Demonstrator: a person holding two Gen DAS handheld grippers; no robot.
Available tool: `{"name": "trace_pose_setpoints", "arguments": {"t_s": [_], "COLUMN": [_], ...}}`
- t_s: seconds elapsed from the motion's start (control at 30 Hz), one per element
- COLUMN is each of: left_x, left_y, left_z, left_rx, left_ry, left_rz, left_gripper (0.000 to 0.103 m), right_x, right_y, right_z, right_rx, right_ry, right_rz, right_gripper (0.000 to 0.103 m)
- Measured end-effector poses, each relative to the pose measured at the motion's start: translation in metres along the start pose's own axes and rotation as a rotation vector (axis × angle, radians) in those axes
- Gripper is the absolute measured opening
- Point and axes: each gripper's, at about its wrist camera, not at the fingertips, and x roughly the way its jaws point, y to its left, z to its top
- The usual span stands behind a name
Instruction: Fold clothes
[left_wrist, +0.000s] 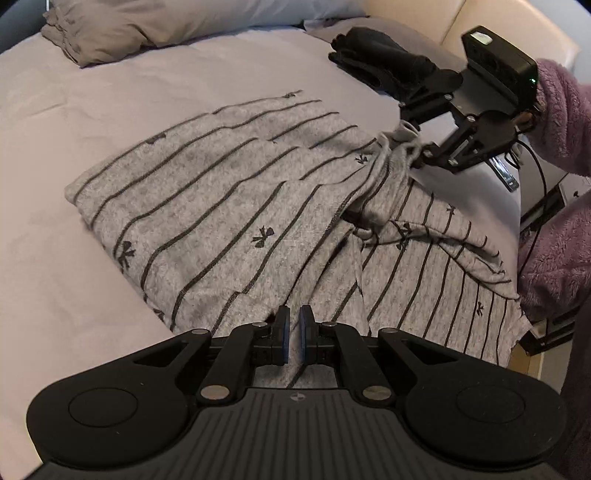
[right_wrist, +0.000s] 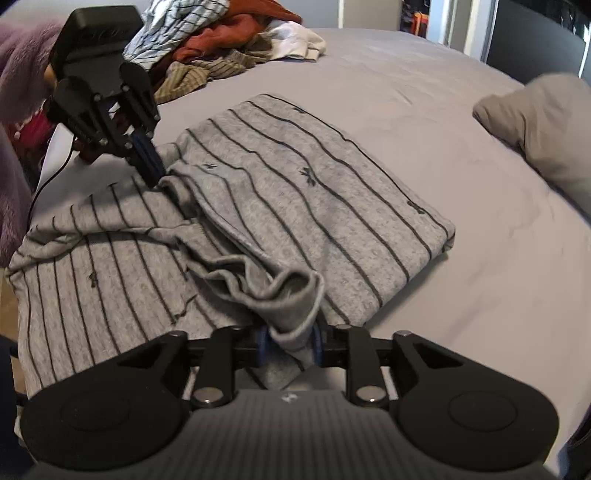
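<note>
A grey garment with dark stripes and small bow prints (left_wrist: 229, 206) lies partly folded on the bed; it also shows in the right wrist view (right_wrist: 295, 199). My left gripper (left_wrist: 293, 334) has its blue pads (left_wrist: 284, 332) close together on the garment's near edge; in the right wrist view it (right_wrist: 149, 166) pinches that edge. My right gripper (right_wrist: 288, 341) is shut on a bunched plain grey cuff of the garment (right_wrist: 291, 295); in the left wrist view it (left_wrist: 415, 157) grips the fabric at the far side.
The bed (left_wrist: 74, 129) has a pale sheet. A grey pillow (left_wrist: 110, 33) lies at its head, also in the right wrist view (right_wrist: 543, 122). Folded black clothing (left_wrist: 380, 62) sits beside it. A pile of unfolded clothes (right_wrist: 229, 44) lies at the other end.
</note>
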Motion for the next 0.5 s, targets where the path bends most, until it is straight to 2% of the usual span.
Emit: {"name": "trace_pose_setpoints", "arguments": {"t_s": [0.1,0.13,0.2,0.33,0.37,0.43,0.47,0.5], "left_x": [-0.016,-0.022,-0.034,-0.045,-0.046,-0.038,-0.034,-0.028], "left_y": [-0.003,-0.005,-0.011,-0.025,-0.029,-0.037,-0.039,-0.041], "left_z": [-0.001,-0.001,0.002,0.015,0.019,0.031,0.037,0.042], "left_rx": [-0.019,-0.024,-0.037,-0.086,-0.102,-0.108,-0.109,-0.114], "left_ry": [-0.011,-0.017,-0.051,-0.121,-0.138,-0.144,-0.144,-0.147], "left_rz": [0.015,0.021,0.041,0.099,0.115,0.178,0.193,0.199], "left_gripper": [0.004,0.004,0.013,0.016,0.016,0.016,0.016,0.016], "right_x": [-0.011,-0.016,-0.026,-0.052,-0.054,-0.046,-0.039,-0.031], "right_y": [0.015,0.02,0.027,0.023,0.023,0.025,0.027,0.028], "right_z": [0.0,0.0,0.0,0.007,0.01,0.021,0.028,0.033], "right_rx": [-0.062,-0.077,-0.079,0.098,0.138,0.203,0.225,0.243], "right_ry": [0.045,0.058,0.063,-0.057,-0.088,-0.097,-0.089,-0.074], "right_rz": [0.005,0.008,0.016,0.067,0.064,0.005,-0.027,-0.06], "right_gripper": [0.045,0.046,0.046,0.045,0.043,0.04,0.029,0.024]}}
